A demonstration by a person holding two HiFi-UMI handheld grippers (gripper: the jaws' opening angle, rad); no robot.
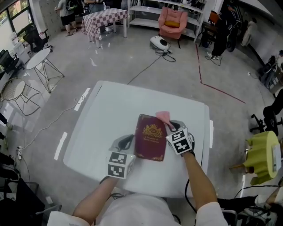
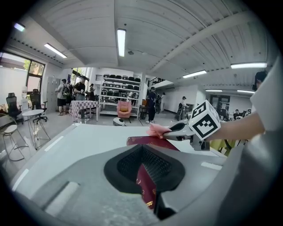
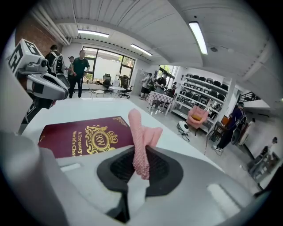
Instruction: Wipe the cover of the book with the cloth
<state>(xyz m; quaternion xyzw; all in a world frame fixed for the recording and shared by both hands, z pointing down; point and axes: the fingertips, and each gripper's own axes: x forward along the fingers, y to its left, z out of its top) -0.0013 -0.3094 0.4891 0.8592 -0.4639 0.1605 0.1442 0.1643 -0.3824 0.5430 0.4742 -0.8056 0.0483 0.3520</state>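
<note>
**A:** Since the right tool [image 3: 140, 167] is pinched shut on the pink cloth [image 3: 142, 132], why's it sitting at the book [image 1: 151, 142]'s far right corner?

**B:** Lining up a wipe, I'd guess. The left tool [image 2: 146, 174] clamps the book's left edge so it won't slide on the counter [image 1: 110, 110].

Polished grey floor [image 1: 132, 66]. Checkered table [image 1: 104, 18] and pink armchair [image 1: 172, 21] stood at the far side by white shelving [image 1: 141, 9]. Ceiling strip lights [image 2: 121, 42] were lit; windows [image 3: 108, 66] were bright.
</note>
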